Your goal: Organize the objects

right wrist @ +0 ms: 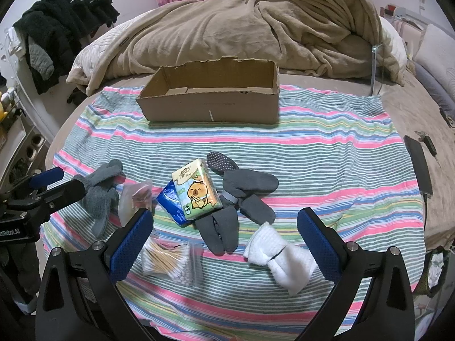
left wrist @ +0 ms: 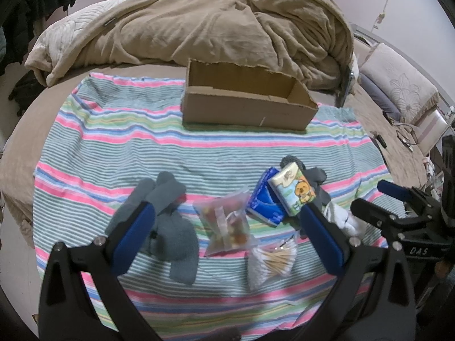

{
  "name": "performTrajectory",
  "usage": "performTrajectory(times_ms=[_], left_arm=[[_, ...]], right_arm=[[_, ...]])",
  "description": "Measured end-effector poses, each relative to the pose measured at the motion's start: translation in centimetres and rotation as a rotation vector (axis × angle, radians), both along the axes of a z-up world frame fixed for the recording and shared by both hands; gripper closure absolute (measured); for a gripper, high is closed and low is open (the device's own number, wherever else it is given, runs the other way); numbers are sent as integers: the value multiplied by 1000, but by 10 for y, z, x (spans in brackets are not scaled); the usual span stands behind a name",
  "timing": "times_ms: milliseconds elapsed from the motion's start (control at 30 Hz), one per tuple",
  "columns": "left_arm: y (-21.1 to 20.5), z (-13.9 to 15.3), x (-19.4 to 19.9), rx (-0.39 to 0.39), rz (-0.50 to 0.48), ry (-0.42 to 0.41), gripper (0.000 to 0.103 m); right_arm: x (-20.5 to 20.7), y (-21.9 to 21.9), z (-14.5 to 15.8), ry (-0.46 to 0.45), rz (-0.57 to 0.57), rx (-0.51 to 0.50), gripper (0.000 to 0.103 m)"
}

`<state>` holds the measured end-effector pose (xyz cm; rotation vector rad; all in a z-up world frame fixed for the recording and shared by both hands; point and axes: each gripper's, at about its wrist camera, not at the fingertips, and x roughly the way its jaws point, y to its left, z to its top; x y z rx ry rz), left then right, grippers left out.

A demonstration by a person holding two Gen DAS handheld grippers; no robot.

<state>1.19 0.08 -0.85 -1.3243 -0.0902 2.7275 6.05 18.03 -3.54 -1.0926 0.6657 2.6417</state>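
An open, empty cardboard box (left wrist: 247, 105) (right wrist: 210, 96) stands at the far side of the striped cloth (left wrist: 199, 153) (right wrist: 312, 153). Near me lie grey gloves (left wrist: 165, 221) (right wrist: 99, 193), a clear snack bag (left wrist: 227, 221) (right wrist: 136, 196), a cotton swab bag (left wrist: 273, 258) (right wrist: 170, 258), a blue tissue pack (left wrist: 264, 199) (right wrist: 170, 201), a cartoon tissue pack (left wrist: 293, 187) (right wrist: 196, 187), dark grey socks (right wrist: 241, 196) and white socks (right wrist: 278, 255) (left wrist: 347, 221). My left gripper (left wrist: 227, 210) is open above the snack bag. My right gripper (right wrist: 224, 213) is open above the socks.
A rumpled tan blanket (left wrist: 213, 28) (right wrist: 256, 28) is heaped behind the box. A phone (right wrist: 418, 167) and cables lie on the bed at the right. Dark clothes (right wrist: 62, 20) hang at the left. Pillows (left wrist: 398, 85) sit at the right.
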Motion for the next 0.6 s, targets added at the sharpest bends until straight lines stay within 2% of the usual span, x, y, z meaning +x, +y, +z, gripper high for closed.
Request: performTrajectory(times_ms=[167,333,600], left_arm=[[1,0,0,-5,-3,3,0],[1,1,0,-42,-39,13,0],[1,2,1,-44,-39,17,0]], right_arm=[[0,-2,1,4,6,2,0],[0,-2,1,5,6,4,0],[0,-1,1,6,8,3,0]])
